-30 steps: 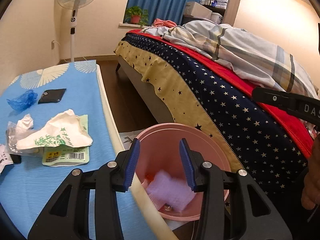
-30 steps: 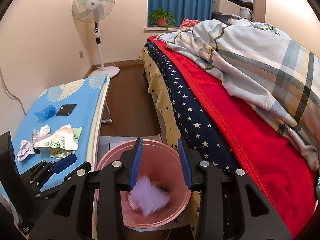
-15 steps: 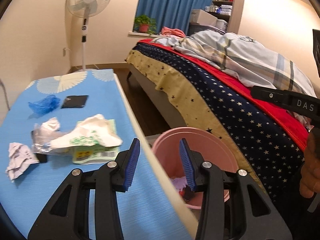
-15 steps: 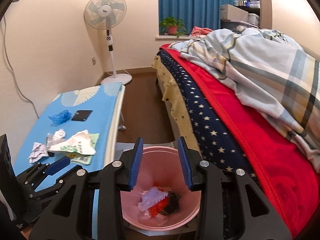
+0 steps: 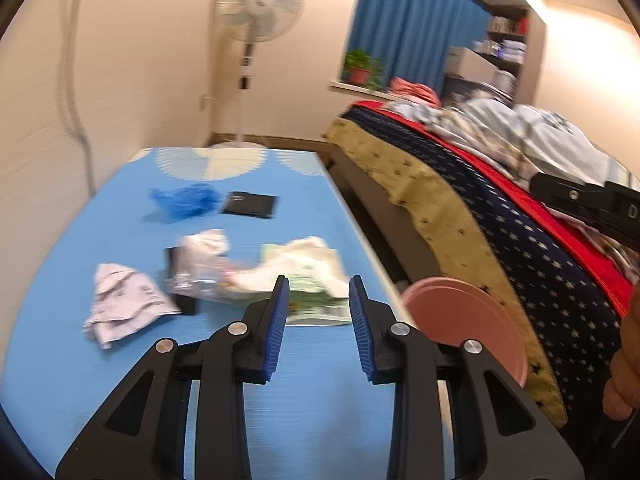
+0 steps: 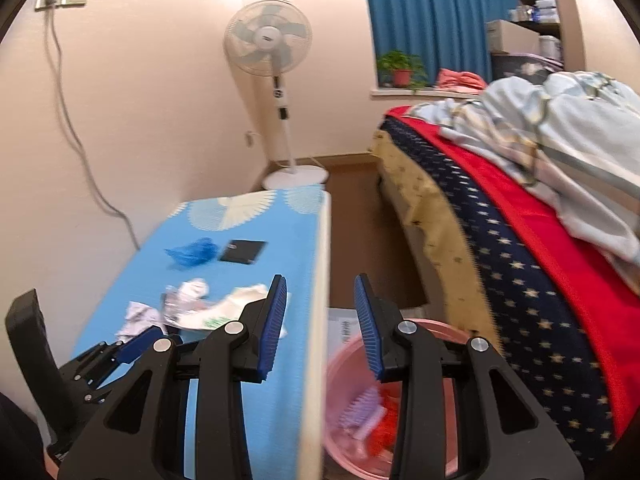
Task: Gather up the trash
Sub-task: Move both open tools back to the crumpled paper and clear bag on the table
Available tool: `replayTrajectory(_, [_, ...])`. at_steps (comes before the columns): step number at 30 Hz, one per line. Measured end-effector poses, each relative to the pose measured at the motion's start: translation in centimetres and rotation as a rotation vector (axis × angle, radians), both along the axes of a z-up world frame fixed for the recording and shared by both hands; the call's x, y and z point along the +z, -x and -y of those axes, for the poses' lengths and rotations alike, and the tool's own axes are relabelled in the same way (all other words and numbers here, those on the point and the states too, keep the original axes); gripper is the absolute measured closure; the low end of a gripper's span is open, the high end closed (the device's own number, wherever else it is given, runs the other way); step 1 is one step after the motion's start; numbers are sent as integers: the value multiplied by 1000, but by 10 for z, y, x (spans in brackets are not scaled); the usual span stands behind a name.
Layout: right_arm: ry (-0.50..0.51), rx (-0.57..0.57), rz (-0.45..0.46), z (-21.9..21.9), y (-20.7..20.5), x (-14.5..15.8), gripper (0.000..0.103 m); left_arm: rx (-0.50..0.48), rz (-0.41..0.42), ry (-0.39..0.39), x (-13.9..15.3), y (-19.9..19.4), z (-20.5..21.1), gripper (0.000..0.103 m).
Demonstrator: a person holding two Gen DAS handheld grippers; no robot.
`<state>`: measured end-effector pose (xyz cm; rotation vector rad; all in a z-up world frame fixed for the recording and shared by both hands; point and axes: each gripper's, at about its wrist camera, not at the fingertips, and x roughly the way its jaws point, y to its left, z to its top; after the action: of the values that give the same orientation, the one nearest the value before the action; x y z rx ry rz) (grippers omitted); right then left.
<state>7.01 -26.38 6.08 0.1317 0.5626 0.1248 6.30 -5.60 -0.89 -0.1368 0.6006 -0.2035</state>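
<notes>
Trash lies on the blue table (image 5: 120, 392): a crumpled white paper (image 5: 120, 304), a clear plastic wrapper (image 5: 200, 268), a white and green bag (image 5: 304, 276) and a blue plastic wad (image 5: 184, 200). My left gripper (image 5: 316, 328) is open and empty, just short of the white and green bag. My right gripper (image 6: 320, 324) is open and empty, over the table's right edge. The pink bin (image 6: 356, 432) on the floor below it holds purple and red trash. The bin's rim (image 5: 464, 320) shows in the left wrist view.
A black wallet (image 5: 250, 204) lies at the back of the table. A bed (image 6: 520, 248) with a starred cover stands to the right across a narrow floor strip. A standing fan (image 6: 276, 92) is by the far wall. The left gripper (image 6: 120, 356) shows at the lower left.
Both grippers have swung left from over the pink bin toward the table. The left one now faces the trash pile. The purple piece now lies in the bin.
</notes>
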Motion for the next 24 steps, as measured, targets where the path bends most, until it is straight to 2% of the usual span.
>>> replayTrajectory(3, [-26, 39, 11, -16, -7, -3, 71, 91, -10, 17, -4, -1, -26, 72])
replayTrajectory(9, [-47, 131, 17, -56, -21, -18, 81, 284, -33, 41, -16, 1, -74, 72])
replayTrajectory(14, [-52, 192, 7, -84, -28, -35, 81, 412, -56, 67, -27, 0, -103, 72])
replayTrajectory(15, [-53, 209, 4, -92, -30, -40, 81, 427, -64, 77, -30, 0, -107, 70])
replayTrajectory(17, [-57, 226, 2, -101, -33, -45, 81, 453, -81, 87, -36, -2, -112, 56])
replayTrajectory(24, [-89, 271, -20, -128, -45, -63, 81, 494, -141, 167, -57, -10, -126, 55])
